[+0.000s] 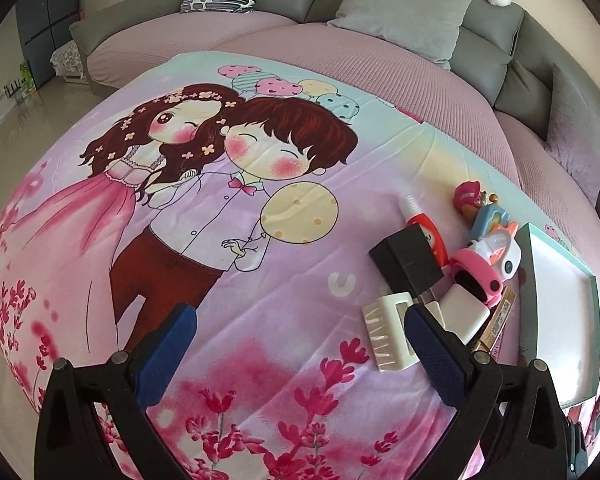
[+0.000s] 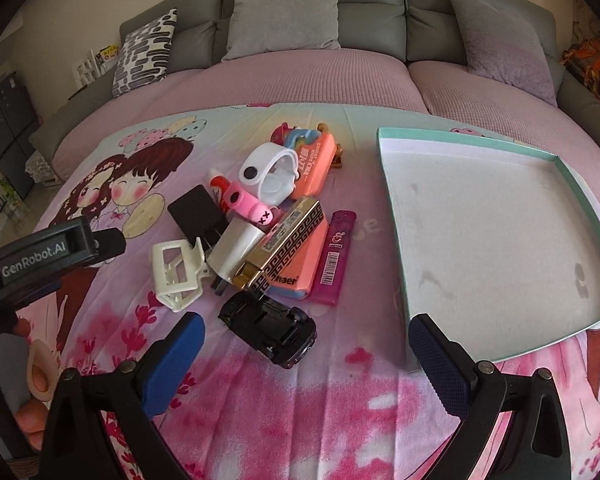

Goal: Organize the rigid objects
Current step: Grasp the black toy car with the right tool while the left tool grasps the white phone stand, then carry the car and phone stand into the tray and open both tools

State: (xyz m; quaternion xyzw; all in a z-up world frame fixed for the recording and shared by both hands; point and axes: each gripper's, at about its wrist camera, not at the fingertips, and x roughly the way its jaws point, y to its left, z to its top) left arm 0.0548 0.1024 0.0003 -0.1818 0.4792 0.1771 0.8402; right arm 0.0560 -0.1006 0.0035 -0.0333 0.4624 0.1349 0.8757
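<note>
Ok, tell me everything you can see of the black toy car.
The black toy car is small, glossy and looks like hard plastic. It seems to lie upside down, chassis and wheels facing up, set diagonally on the printed blanket. It sits at the near edge of the pile, just below the gold and black patterned box and the white charger; whether it touches them is unclear. The right gripper stands open around it, not gripping. It does not show in the left wrist view.

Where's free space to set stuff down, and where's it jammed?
Free: the whole tray, nothing in it; the blanket left of the white hair clip; the strip between the black toy car and the tray. Jammed: the pile from the clip to the magenta pack.
</note>
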